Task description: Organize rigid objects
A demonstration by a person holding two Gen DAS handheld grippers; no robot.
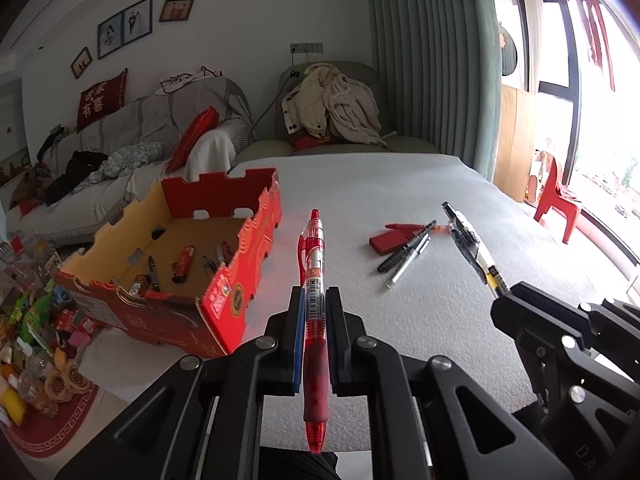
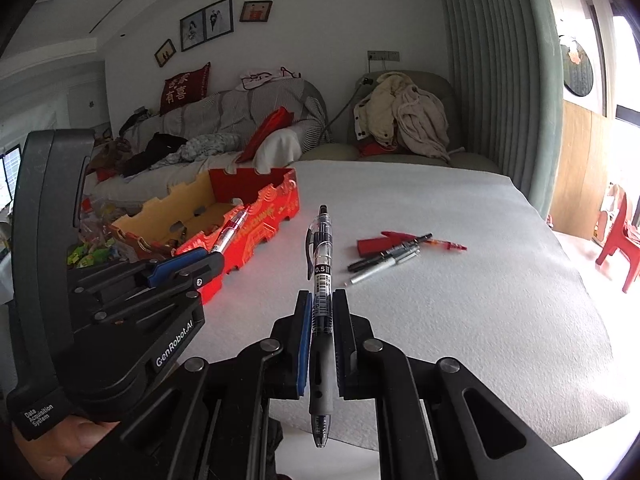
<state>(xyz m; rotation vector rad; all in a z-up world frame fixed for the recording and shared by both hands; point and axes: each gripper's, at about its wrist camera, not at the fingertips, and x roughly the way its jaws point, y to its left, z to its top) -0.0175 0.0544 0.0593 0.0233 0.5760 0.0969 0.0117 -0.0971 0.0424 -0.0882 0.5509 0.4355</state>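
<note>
Both grippers are carrying pens over the white padded table [image 1: 400, 184]. The left gripper [image 1: 314, 300] is clamping a red gel pen [image 1: 314, 280] between nearly closed jaws, barrel pointing forward along the fingers, clip end away from the camera. The right gripper [image 2: 322, 304] is clamping a black gel pen [image 2: 322, 264] the same way, jaws pinched onto the barrel.

The red cardboard box [image 1: 224, 292] is sitting at the table's left side, open top, already holding a lighter [image 1: 183, 264] and several pens and markers. A small pile is still lying well apart from the box toward the right: a flat red case [image 2: 372, 246], two black markers [image 2: 380, 260], a silver pen [image 2: 384, 270] and a thin red refill [image 2: 448, 245], mostly touching each other.

Step in hand, as I'm judging it: transport phase, both pens picked and not yet dropped. The left gripper is sitting near the box's front right corner; the right one is hanging farther right, over bare table.

Next move is probably calling for swinging each pen over the box rim, tilting it down and opening the jaws, one hand at a time to avoid the grippers colliding. Then the pile on the table is needing collection.
</note>
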